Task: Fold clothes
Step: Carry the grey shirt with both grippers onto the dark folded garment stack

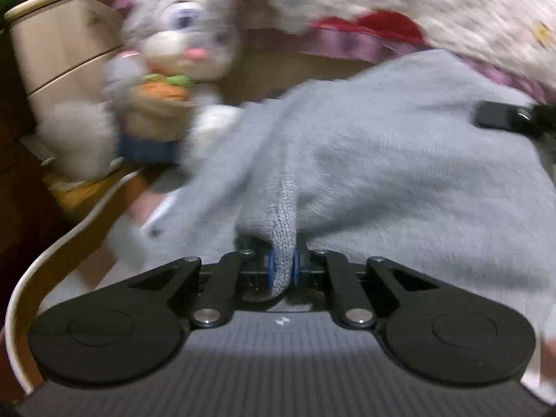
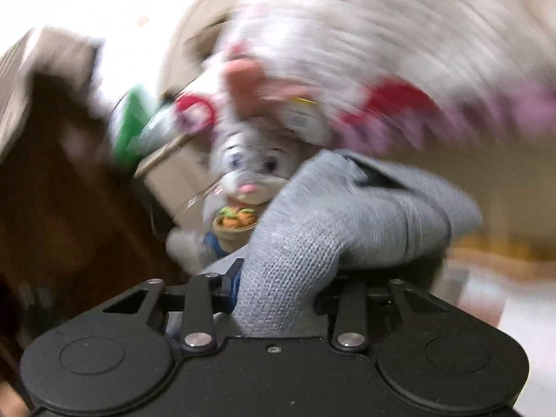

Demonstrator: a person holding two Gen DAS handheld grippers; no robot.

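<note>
Both tools clamp folds of a grey knitted sweater (image 1: 399,160), the left tool (image 1: 283,271) and right tool (image 2: 274,292) holding it stretched beside a plush rabbit (image 1: 173,69).

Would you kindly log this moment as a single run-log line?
left hand-held gripper: shut on grey knit garment | right hand-held gripper: shut on same garment | plush rabbit behind | views motion-blurred

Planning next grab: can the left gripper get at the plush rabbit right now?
Probably not. The left gripper is shut on a fold of the grey sweater, so its jaws are occupied. The plush rabbit sits ahead to its left with nothing between them, but the sweater would need releasing first.
</note>
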